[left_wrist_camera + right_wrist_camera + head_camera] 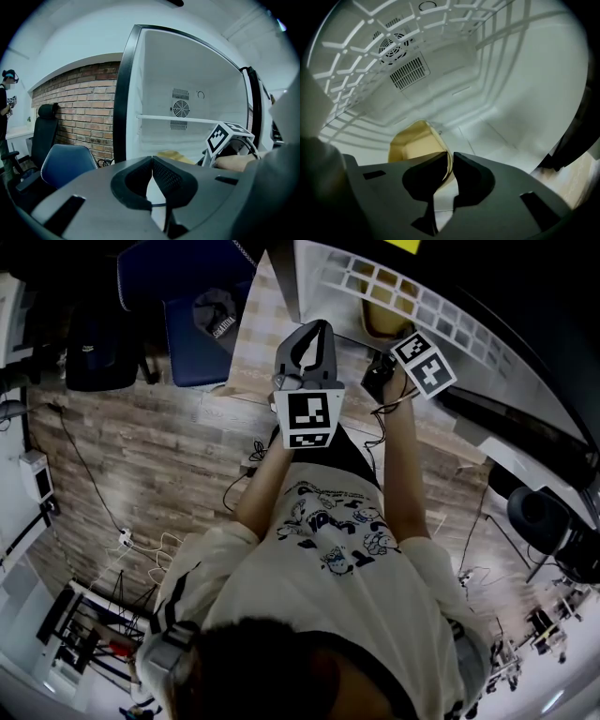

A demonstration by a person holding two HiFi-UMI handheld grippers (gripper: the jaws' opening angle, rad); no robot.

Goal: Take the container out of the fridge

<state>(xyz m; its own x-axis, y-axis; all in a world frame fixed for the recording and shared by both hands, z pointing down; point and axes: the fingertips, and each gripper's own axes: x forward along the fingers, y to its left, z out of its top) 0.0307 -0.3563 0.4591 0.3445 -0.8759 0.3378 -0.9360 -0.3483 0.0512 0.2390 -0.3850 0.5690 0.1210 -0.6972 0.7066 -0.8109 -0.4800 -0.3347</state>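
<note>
The yellow container (pixel 415 143) stands on the floor of the white fridge (pixel 501 93), under a wire shelf (pixel 356 56). My right gripper (pixel 451 159) reaches inside and is shut on the container's near rim, with the thin yellow wall pinched between its jaws. In the head view the right gripper (pixel 389 357) is at the fridge opening beside the container (pixel 380 320). My left gripper (pixel 152 159) is shut with nothing in it and is held outside, in front of the open fridge (pixel 187 70). The head view puts this left gripper (pixel 314 334) just left of the right one.
A blue chair (pixel 202 310) stands left of the fridge, against a brick wall (pixel 79 108). The fridge's open door (pixel 525 418) swings out on the right. Cables (pixel 141 540) lie on the wooden floor. A person (pixel 7 93) stands at the far left.
</note>
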